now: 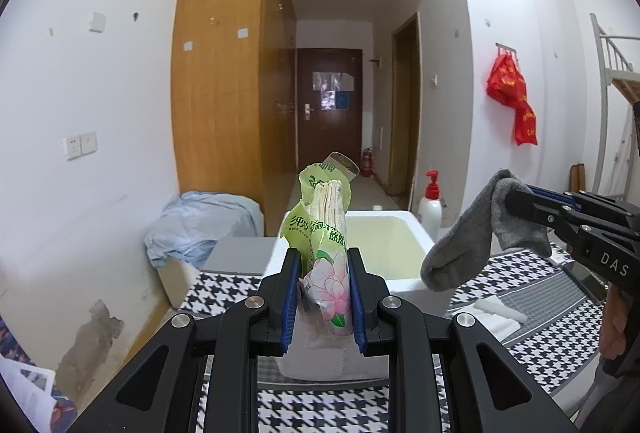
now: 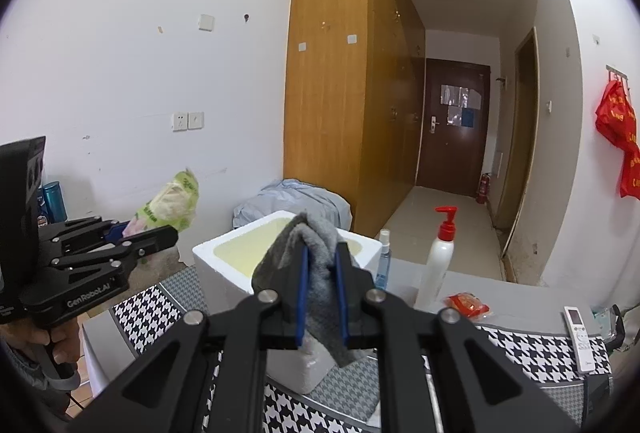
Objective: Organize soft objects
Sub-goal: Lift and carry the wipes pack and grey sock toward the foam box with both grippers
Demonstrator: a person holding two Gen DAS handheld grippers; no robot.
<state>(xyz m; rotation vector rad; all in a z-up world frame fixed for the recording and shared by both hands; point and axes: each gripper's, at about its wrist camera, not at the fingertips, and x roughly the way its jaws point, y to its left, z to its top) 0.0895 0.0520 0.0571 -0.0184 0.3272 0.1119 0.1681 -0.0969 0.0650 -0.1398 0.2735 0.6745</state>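
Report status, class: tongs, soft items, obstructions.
Left tongs shut on tissue pack. Right tongs shut on grey sock. Foam box open, unobstructed.

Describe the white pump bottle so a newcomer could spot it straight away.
Start at the white foam box on the houndstooth-covered table. Just right of it stand two bottles: the pump bottle is the taller, opaque white one with a red pump, unlike the slim clear blue spray bottle beside it.

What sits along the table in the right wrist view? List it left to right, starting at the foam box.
White foam box → grey sock held over it in the right gripper → small spray bottle → white pump bottle → red packet → white remote control.
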